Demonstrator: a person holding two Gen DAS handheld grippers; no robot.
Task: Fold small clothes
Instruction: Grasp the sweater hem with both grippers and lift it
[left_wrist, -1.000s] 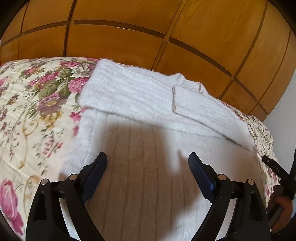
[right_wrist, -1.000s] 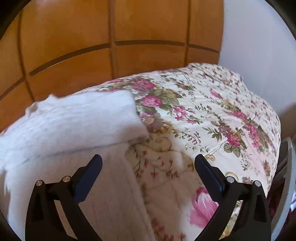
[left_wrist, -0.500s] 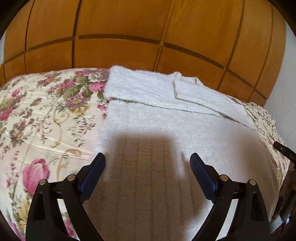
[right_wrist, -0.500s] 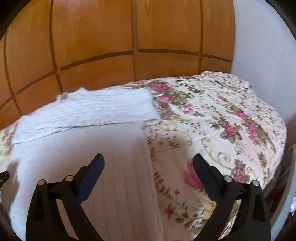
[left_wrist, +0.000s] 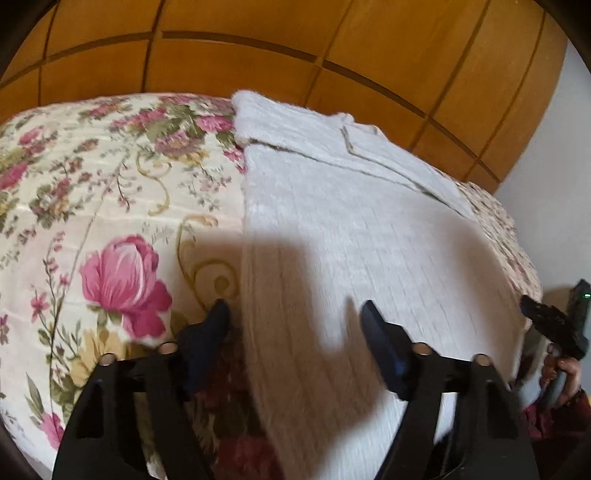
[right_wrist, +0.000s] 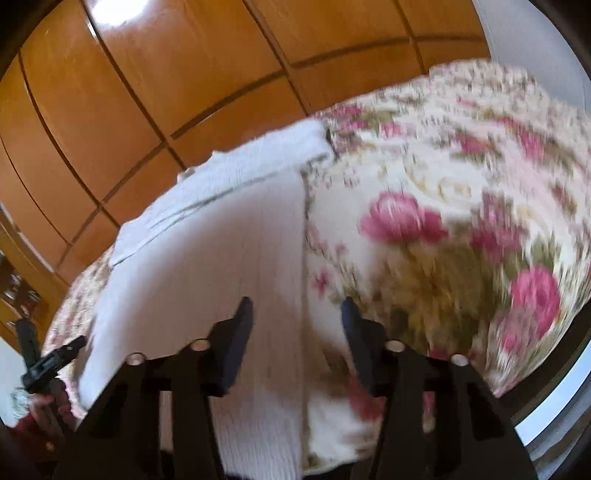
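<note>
White knit sweater (left_wrist: 369, 236) flat on floral bedspread (left_wrist: 110, 192), sleeves folded across top, wooden wardrobe (left_wrist: 258, 48) behind. Left gripper (left_wrist: 293, 314) jaws closing, straddling sweater's left edge, pads not yet pressing. Right gripper (right_wrist: 297, 314) narrower, jaws closing, astride right edge (right_wrist: 304, 258); view blurred, no grip seen.

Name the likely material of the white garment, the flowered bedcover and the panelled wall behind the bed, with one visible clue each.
White garment: apparently knitted yarn, ribbed and fuzzy.
Flowered bedcover: seemingly printed woven fabric, matt, with quilting seams.
Panelled wall: seemingly varnished wood or veneer, glossy.
</note>
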